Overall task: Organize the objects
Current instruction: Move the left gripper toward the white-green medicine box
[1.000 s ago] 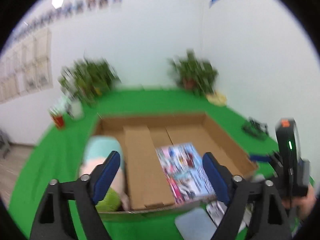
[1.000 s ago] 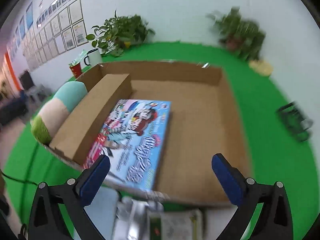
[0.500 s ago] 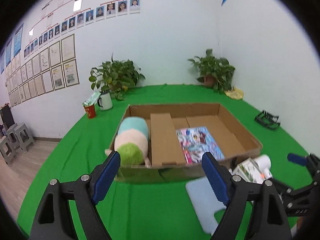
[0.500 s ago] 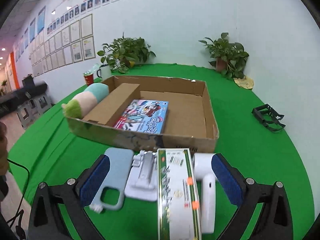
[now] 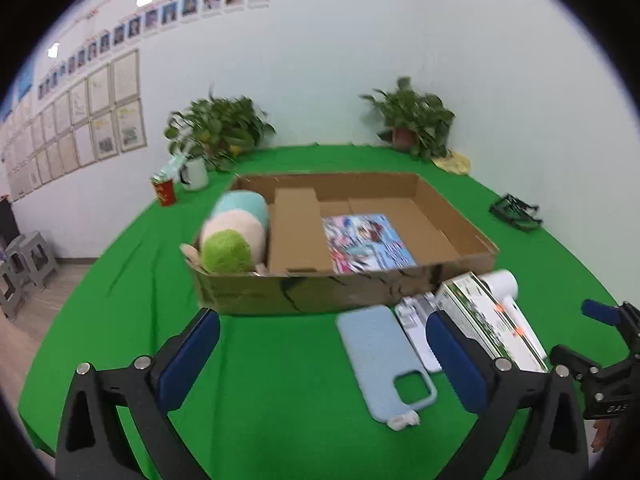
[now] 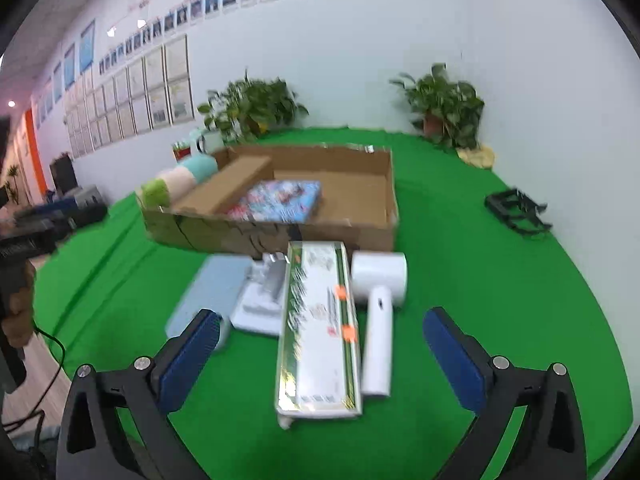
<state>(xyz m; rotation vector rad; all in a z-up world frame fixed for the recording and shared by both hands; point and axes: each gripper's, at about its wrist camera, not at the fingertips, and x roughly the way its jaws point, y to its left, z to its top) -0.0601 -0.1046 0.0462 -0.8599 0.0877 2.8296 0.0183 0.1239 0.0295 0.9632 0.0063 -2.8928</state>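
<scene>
We hold the right hand-held gripper [image 6: 320, 354], jaws apart and empty, over the carton [image 6: 318, 332] lying lengthwise between them on the desk [image 6: 500, 320], nearer than the left hand-held gripper [image 5: 322, 350], also apart.

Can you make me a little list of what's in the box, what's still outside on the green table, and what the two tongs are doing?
in the box: striped plush toy, brown carton, colorful book, all inside the cardboard box
outside, in front of the box: light blue phone case, flat white item, long green-edged box, white hair dryer
left tongs: open, holding nothing
right tongs: open, holding nothing, pointing at the long green-edged box
far away: two potted plants, white mug, red cup
</scene>
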